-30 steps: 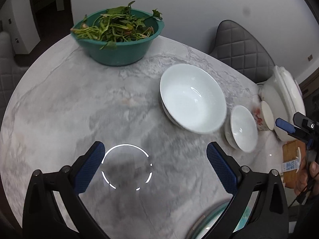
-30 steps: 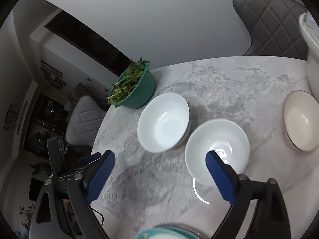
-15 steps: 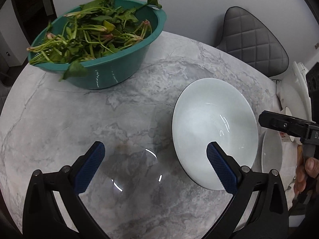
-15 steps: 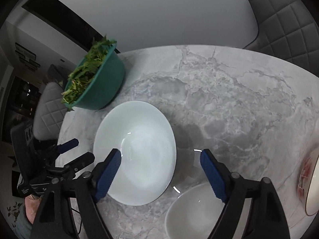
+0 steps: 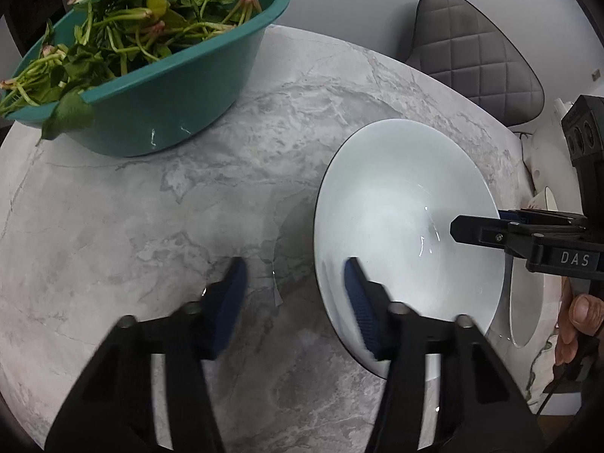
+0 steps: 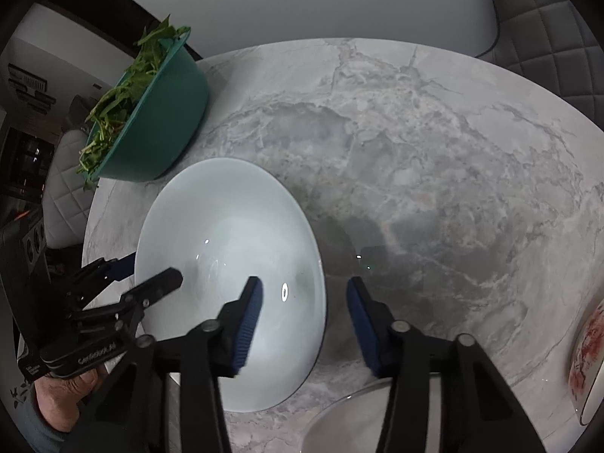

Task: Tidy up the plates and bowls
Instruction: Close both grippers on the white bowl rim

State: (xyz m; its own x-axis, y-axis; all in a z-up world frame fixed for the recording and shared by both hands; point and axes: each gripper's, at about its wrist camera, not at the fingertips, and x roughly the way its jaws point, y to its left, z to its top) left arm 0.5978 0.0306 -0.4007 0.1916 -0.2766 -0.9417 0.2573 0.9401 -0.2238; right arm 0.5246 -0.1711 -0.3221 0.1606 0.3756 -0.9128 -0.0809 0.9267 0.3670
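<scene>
both grippers closing – astride white bowl (image 5: 407,204) rim

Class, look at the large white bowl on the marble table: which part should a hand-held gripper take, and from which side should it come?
Grip the large white bowl by its thin rim, from above, one finger inside and one outside. It is too wide to span and sits upright. Both hand-held grippers already straddle opposite edges, the left and right, jaws closing, pads not yet pressing.
</scene>
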